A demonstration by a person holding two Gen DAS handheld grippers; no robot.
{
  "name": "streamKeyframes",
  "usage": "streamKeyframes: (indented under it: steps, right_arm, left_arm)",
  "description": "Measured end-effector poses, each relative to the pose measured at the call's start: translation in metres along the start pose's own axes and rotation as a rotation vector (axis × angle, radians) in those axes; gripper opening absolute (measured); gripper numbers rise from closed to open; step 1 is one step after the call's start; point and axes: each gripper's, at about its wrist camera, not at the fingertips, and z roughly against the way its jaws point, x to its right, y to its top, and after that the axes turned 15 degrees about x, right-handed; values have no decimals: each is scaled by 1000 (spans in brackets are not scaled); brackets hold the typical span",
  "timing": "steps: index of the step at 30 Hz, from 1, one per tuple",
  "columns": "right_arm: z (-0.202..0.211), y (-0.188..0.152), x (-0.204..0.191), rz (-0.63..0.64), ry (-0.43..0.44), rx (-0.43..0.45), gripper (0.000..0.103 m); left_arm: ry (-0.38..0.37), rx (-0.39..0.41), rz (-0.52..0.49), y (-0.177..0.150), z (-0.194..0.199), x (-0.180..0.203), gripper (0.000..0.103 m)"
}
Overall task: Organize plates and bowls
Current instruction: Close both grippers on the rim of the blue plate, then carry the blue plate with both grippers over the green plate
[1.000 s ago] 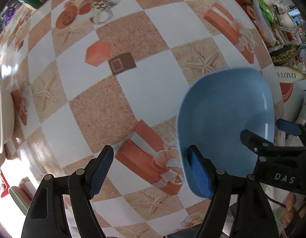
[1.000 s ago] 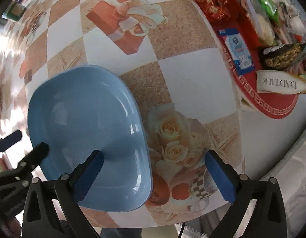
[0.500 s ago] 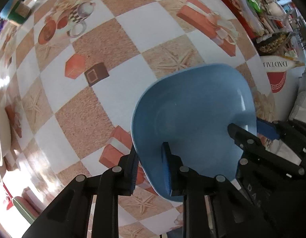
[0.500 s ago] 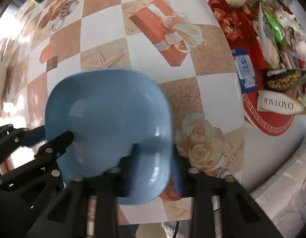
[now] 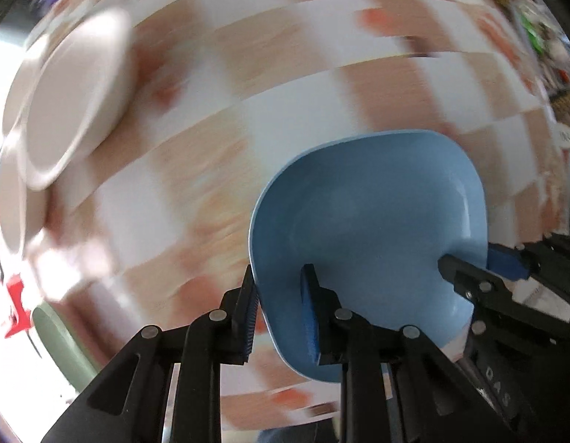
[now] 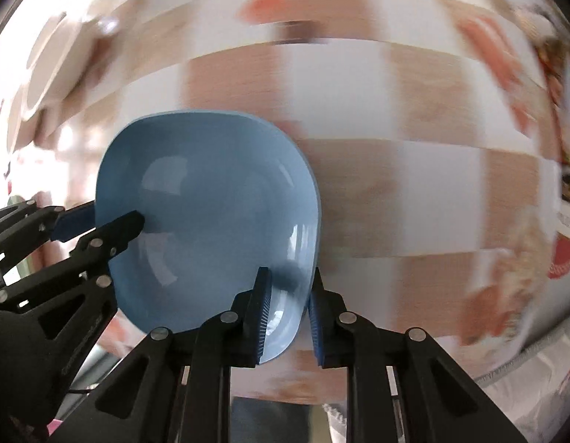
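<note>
Both hand-held grippers have just been closing, each with a rim of the blue dish between its pads, and the checked bench now streaks past in blur where a second ago it lay sharp; the cream plates, then at the picture's far left edge, now fill the upper left of the left wrist view.

The blue dish hangs above the bench, carried between the two tools. The left hand-held gripper is clamped on its left rim, one pad outside and one inside the wall. The right hand-held gripper is clamped on the opposite rim in the same way.

The step in hand looks like carrying the dish toward the stack of cream plates. To do it well, both hands should travel together and level, so neither rim slips or twists out of its pads, and they should slow before setting down.

The bench cover is a glossy print of tan and white squares. The dish is a smooth, shiny rounded square with a shallow well and raised wall, probably plastic. The cream plates are round and plain. The ribbed blue pads grip well.
</note>
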Motion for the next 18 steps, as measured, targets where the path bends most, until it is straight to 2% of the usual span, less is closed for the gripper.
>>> streamKeyframes:
  steps: [6, 9, 13, 14, 18]
  right_arm:
    - [-11, 0, -79, 91, 83, -25, 22]
    - [-13, -3, -98, 126, 89, -28, 22]
    - [-14, -5, -95, 148, 72, -33, 22]
    - [-13, -4, -91, 132, 77, -38, 22]
    - [-18, 12, -88, 112, 75, -46, 22]
  left_arm:
    - [63, -30, 123, -33, 1, -67, 24]
    - [72, -35, 156, -38, 3, -79, 24]
    - [84, -24, 156, -36, 7, -77, 24]
    - [86, -20, 151, -45, 6, -88, 24]
    - [78, -14, 149, -46, 8, -70, 24]
